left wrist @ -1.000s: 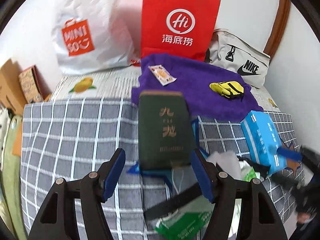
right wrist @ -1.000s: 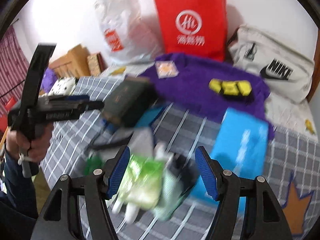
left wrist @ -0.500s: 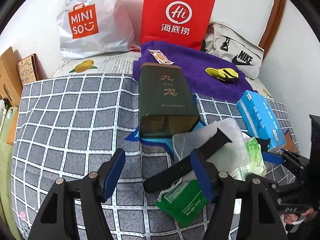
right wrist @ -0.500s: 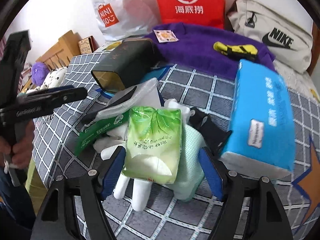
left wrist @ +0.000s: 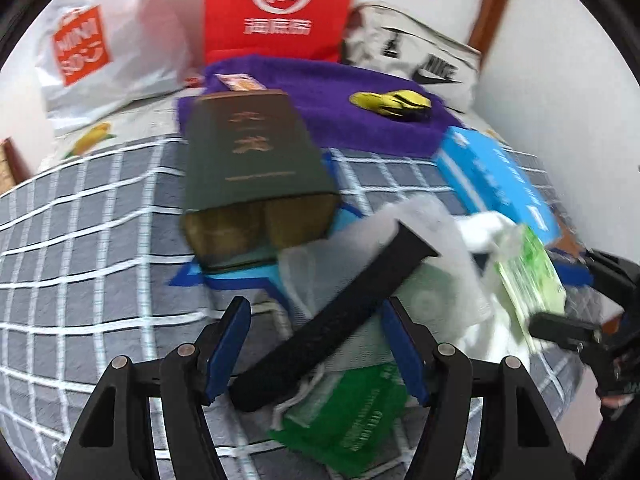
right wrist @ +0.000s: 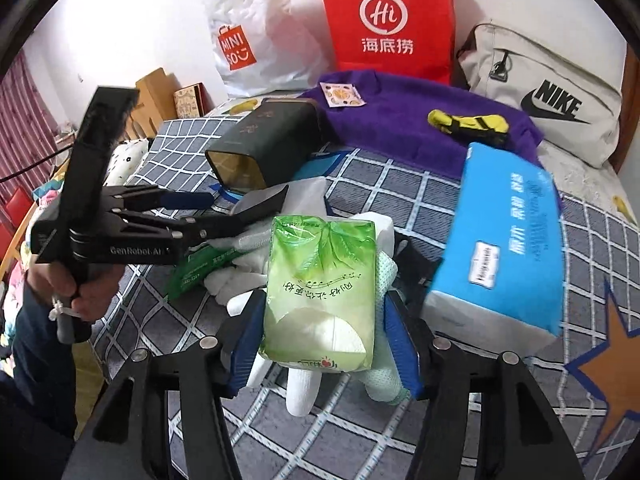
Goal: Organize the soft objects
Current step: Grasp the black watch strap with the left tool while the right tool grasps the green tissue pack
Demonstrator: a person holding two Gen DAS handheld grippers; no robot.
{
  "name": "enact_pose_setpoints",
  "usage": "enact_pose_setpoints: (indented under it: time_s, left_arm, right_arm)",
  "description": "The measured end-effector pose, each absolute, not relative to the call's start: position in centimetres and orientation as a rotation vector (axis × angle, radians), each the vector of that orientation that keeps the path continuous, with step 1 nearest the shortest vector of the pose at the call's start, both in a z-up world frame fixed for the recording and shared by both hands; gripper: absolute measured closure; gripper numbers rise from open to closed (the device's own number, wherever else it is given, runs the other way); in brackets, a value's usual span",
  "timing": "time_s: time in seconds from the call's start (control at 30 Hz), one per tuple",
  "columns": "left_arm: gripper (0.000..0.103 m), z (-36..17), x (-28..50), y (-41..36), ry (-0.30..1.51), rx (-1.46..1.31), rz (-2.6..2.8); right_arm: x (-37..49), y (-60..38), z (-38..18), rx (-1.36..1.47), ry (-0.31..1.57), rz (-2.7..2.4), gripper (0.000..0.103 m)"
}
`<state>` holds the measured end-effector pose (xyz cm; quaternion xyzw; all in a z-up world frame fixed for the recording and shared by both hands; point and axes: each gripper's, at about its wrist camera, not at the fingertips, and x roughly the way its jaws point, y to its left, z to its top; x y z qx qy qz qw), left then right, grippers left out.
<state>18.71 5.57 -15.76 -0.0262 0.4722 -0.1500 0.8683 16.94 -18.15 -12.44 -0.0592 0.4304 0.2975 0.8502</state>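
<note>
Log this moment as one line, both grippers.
left gripper: open, over black strap | right gripper: jaws just closing, green tissue pack between them, grip unclear

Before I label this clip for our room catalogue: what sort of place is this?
Most likely a bedroom: the things lie on a checked grey bedspread, with a wooden bed frame against the wall and shopping bags and a backpack heaped at the far end.

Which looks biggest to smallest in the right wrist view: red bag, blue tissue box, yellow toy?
1. Red bag
2. Blue tissue box, close to the bag, nearness inflates it
3. Yellow toy
</note>
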Motion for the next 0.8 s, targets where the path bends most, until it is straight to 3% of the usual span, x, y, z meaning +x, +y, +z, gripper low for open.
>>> enact_pose_setpoints:
  time_s: [0.17, 0.27, 0.33, 0.5, 0.67, 0.8]
  left_arm:
    - [0.035, -16.3, 18.9, 5.0, 0.981, -0.089, -0.375]
    - [0.05, -16.2, 19.1, 5.2, 0.969, -0.112, -0.4]
    - [0.067, -16.1, 19.0, 5.4, 0.967, -0.116, -0.405]
    - [0.077, -16.0, 18.2, 6.3, 0.977, -0.065, -0.334]
    - [0.077, -16.6, 17.4, 6.8, 1.004, -0.074, -0.333]
    - [0.071, -16.7, 16.7, 7.3, 1.011, -0.078, -0.317]
  right_arm:
    - [17.4, -18.8, -12.7, -0.098, 0.921, 0.626, 0.045]
    - [17.6, -18.7, -12.8, -0.094, 0.925, 0.627, 0.045]
    - [17.6, -18.9, -12.8, -0.09, 0.925, 0.63, 0.045]
    - [17.5, -19.1, -12.8, -0.076, 0.923, 0.634, 0.045]
    - [17.5, -19.2, -13.0, -0.077, 0.928, 0.642, 0.045]
    - [17.3, -19.1, -12.9, -0.079, 0.928, 0.646, 0.045]
